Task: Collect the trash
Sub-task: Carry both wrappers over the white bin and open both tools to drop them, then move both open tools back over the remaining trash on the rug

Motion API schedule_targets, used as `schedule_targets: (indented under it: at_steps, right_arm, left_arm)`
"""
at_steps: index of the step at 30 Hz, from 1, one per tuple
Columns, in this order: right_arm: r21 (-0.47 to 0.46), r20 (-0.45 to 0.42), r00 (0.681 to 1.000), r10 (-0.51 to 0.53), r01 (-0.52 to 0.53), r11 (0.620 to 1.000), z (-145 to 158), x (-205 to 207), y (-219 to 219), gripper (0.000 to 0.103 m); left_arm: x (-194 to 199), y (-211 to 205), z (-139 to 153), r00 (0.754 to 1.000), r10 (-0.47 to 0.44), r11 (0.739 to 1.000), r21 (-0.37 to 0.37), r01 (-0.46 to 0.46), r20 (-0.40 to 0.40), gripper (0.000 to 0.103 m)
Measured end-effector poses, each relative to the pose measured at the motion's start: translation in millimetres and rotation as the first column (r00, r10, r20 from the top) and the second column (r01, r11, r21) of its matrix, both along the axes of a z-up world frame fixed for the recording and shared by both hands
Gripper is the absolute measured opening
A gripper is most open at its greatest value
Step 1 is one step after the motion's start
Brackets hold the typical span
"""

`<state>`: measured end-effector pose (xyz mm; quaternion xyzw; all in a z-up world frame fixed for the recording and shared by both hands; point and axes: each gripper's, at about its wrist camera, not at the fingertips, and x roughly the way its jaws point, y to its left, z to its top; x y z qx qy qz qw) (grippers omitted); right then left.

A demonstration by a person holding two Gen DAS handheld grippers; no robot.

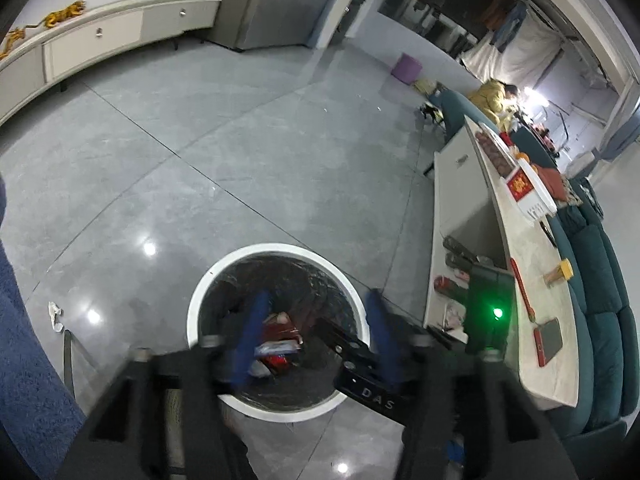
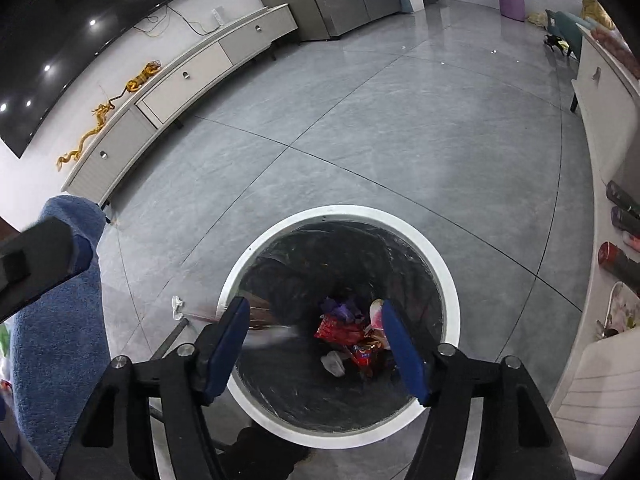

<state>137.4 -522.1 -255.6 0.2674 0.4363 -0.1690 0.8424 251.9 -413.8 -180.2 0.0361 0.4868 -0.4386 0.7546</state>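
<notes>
**Drop made over the bin**

Grey floor tiles [image 2: 400,128] carry a crumpled tissue [image 2: 176,307] just left of the white-rimmed bin [image 2: 448,280]. Both the left gripper [image 1: 316,332] and right gripper [image 2: 316,344] hang spread and empty above its wrappers [image 2: 344,334]; a blurred scrap seems to be falling. Next, probably, the tissue.

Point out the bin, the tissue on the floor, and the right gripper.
bin [image 2: 451,280]: right wrist view, white rim on its right side.
tissue [image 2: 177,307]: right wrist view, middle of the crumpled wad left of the bin.
right gripper [image 2: 314,345]: right wrist view, midway between its blue fingertips, open.
</notes>
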Motion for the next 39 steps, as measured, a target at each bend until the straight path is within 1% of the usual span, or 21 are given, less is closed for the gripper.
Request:
schedule_targets:
  at_steps: [3, 5, 7, 9, 11, 13, 15, 18, 19, 21, 23, 24, 27, 30, 34, 36, 39]
  right_arm:
    - [-0.011, 0.001, 1.000, -0.011, 0.011, 1.000, 4, -6, 1, 0.073]
    - [-0.025, 0.006, 1.000, -0.021, 0.021, 0.999, 9, -10, 1, 0.075]
    - [-0.036, 0.013, 0.999, -0.032, 0.033, 0.999, 14, -14, 3, 0.083]
    - [-0.045, 0.022, 0.999, -0.048, 0.049, 0.998, 22, -20, 7, 0.087]
    - [-0.049, 0.046, 0.997, -0.063, 0.065, 0.997, 33, -26, 10, 0.092]
    - [-0.063, 0.070, 0.995, -0.077, 0.081, 0.995, 44, -32, 15, 0.101]
    - [-0.079, 0.097, 0.992, -0.086, 0.094, 0.992, 57, -37, 21, 0.103]
    - [-0.108, 0.159, 0.983, -0.093, 0.111, 0.988, 82, -47, 34, 0.103]
    - [-0.119, 0.180, 0.980, -0.090, 0.112, 0.987, 89, -49, 39, 0.103]
    - [-0.133, 0.218, 0.972, -0.083, 0.114, 0.985, 102, -54, 49, 0.103]
    - [-0.143, 0.258, 0.964, -0.071, 0.111, 0.984, 118, -59, 59, 0.103]
    - [-0.150, 0.268, 0.961, -0.063, 0.106, 0.983, 125, -60, 64, 0.103]
    - [-0.183, 0.306, 0.952, -0.025, 0.084, 0.979, 149, -63, 86, 0.103]
    - [-0.221, 0.335, 0.942, 0.022, 0.056, 0.974, 168, -64, 108, 0.103]
    - [-0.292, 0.359, 0.929, 0.086, 0.024, 0.956, 188, -65, 141, 0.103]
    - [-0.313, 0.377, 0.920, 0.107, 0.018, 0.950, 195, -66, 154, 0.103]
    - [-0.340, 0.412, 0.900, 0.145, 0.005, 0.940, 208, -69, 174, 0.103]
  left_arm:
    - [-1, 1, 1, 1.000, 0.016, 1.000, 0.002, -0.016, 0.000, 0.057]
    - [-3, 6, 5, 0.999, 0.035, 0.999, -0.005, -0.035, 0.019, 0.057]
    - [-6, 15, 14, 0.997, 0.064, 0.998, -0.021, -0.063, 0.050, 0.057]
    - [-9, 25, 24, 0.992, 0.100, 0.994, -0.050, -0.096, 0.079, 0.057]
    - [-15, 36, 35, 0.982, 0.143, 0.988, -0.071, -0.134, 0.127, 0.057]
    - [-22, 46, 48, 0.969, 0.174, 0.984, -0.073, -0.163, 0.177, 0.057]
    - [-30, 59, 63, 0.948, 0.215, 0.976, -0.077, -0.203, 0.235, 0.057]
    - [-40, 77, 81, 0.920, 0.257, 0.966, -0.088, -0.241, 0.296, 0.057]
    - [-45, 85, 89, 0.904, 0.278, 0.961, -0.089, -0.263, 0.325, 0.057]
    - [-51, 97, 100, 0.886, 0.301, 0.953, -0.092, -0.287, 0.353, 0.065]
    - [-57, 113, 112, 0.862, 0.330, 0.943, -0.108, -0.314, 0.385, 0.067]
    - [-61, 122, 119, 0.846, 0.348, 0.937, -0.118, -0.329, 0.405, 0.068]
    - [-70, 147, 138, 0.805, 0.400, 0.916, -0.152, -0.372, 0.438, 0.072]
    - [-80, 170, 154, 0.768, 0.445, 0.895, -0.187, -0.406, 0.461, 0.073]
    - [-93, 204, 173, 0.710, 0.503, 0.862, -0.228, -0.452, 0.493, 0.073]
    - [-99, 217, 180, 0.685, 0.522, 0.850, -0.243, -0.468, 0.508, 0.074]
    - [-109, 237, 188, 0.654, 0.551, 0.831, -0.263, -0.491, 0.519, 0.077]
